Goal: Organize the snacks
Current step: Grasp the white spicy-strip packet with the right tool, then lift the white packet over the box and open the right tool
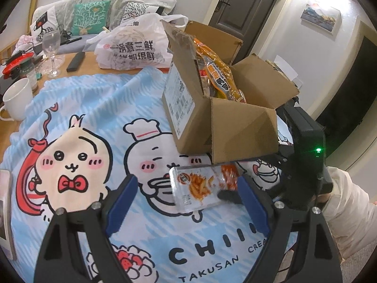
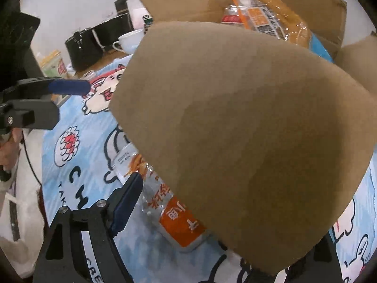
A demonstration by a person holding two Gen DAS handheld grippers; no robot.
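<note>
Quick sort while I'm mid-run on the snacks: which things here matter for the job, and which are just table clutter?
For the job:
- cardboard box, flaps open
- orange snack bag standing in the box
- snack packet lying on the cloth beside the box

Just lying about:
- white mug
- wine glass
- plastic carrier bag
- remote
- cartoon tablecloth

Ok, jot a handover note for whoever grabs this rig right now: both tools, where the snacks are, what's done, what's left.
Left tool: open, empty, above the blue cartoon cloth, pointing at the snack packet.
Right tool: open around the same packet, which lies flat on the cloth; one finger is hidden by the box flap.
Cardboard box: open, with an orange snack bag sticking out.
Done: that bag is in the box.
Left: the packet sits partly under the flap, not boxed; probably pick it up and drop it in.
</note>
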